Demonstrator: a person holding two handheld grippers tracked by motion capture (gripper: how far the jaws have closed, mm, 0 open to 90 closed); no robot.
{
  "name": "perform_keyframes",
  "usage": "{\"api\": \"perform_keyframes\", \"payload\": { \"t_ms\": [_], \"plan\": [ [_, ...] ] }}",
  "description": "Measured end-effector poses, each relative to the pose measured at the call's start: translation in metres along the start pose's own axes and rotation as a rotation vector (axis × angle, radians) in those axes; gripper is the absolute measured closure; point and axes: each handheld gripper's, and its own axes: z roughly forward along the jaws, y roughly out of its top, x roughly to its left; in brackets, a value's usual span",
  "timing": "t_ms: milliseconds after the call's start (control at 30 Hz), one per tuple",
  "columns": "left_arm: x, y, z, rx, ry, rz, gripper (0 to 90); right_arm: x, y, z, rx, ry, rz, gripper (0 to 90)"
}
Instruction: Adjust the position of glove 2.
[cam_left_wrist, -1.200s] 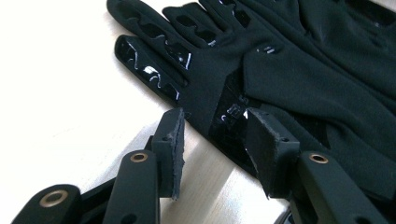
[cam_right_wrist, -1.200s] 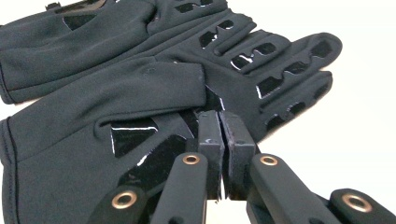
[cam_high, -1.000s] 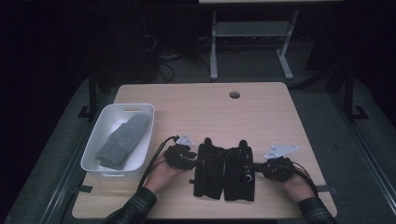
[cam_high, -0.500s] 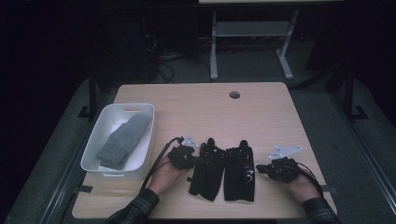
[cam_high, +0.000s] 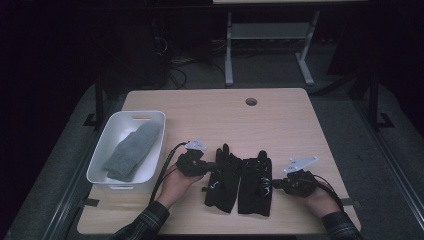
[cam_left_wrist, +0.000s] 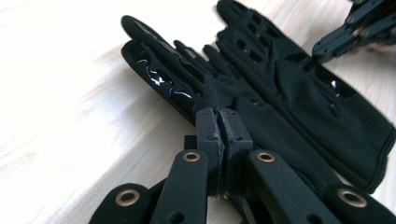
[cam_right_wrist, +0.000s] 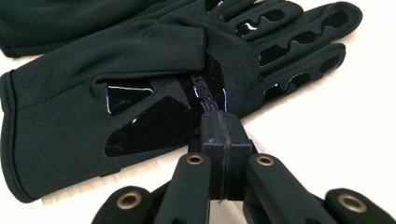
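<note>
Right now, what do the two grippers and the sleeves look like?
Both are black. Left gripper and right gripper each carry a grey three-cornered plate on top and trail a black cable. Up close, each has two flat black link arms with brass-coloured rivets, ending in blocky black pads with scuffed edges. The person wears plaid sleeves, dark with lighter lines.

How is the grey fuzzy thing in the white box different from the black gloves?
The grey knitted mitten is pale, fuzzy and lies inside the white plastic bin. The pair of black gloves is dark, with separate fingers and shiny patches, flat on the wooden table. Both are handwear.
</note>
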Motion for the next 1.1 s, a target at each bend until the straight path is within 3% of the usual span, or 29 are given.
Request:
{"api": "perform_keyframes", "payload": {
  "t_ms": [267,567,967,1100],
  "plan": [
    [0.002,0.002,-0.006,-0.032,-0.024,-0.024,87.7,0.003,0.004,0.004,0.0,0.01,-0.003,89.6],
    [-0.002,0.006,-0.011,-0.062,-0.089,-0.034,87.6,0.005,0.007,0.007,-0.002,0.016,-0.018,89.6],
    [-0.01,0.017,-0.01,-0.084,-0.139,-0.022,87.6,0.011,0.014,0.014,-0.006,0.04,-0.016,89.6],
    [-0.013,0.02,-0.008,-0.091,-0.144,-0.01,87.5,0.017,0.019,0.019,-0.006,0.049,-0.034,89.6]
  ]
}}
